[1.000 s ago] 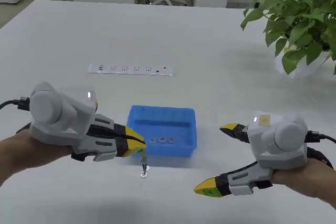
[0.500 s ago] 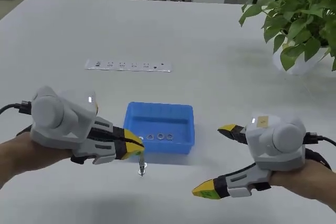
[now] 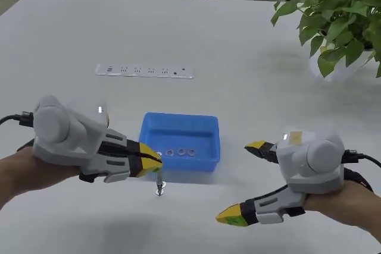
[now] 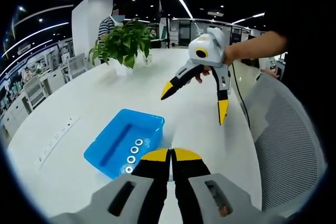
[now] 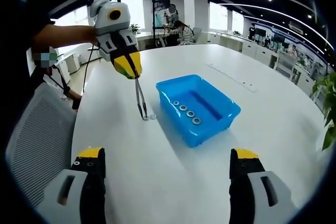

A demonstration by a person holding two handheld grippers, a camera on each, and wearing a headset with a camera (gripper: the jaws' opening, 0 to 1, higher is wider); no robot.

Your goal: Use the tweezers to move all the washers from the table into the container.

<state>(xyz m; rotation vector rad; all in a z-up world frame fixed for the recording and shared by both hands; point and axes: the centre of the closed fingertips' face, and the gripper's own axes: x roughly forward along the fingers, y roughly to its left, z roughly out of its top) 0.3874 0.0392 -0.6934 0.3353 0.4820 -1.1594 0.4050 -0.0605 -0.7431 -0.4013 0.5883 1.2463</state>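
A blue container (image 3: 208, 129) sits mid-table with several washers (image 3: 181, 152) lying in a row inside it. One loose washer (image 3: 159, 192) lies on the table just in front of the container's near left corner. My left gripper (image 3: 156, 162) is shut on metal tweezers (image 3: 158, 178) that point straight down, their tips at or just beside that washer. The right gripper view shows the tweezers (image 5: 140, 100) next to the washer (image 5: 153, 116). My right gripper (image 3: 243, 181) hovers open, with nothing between its jaws, to the right of the container.
A white power strip (image 3: 144, 71) lies beyond the container. A potted green plant (image 3: 339, 22) stands at the far right. Office chairs stand past the table's far edge. Bare tabletop surrounds the container.
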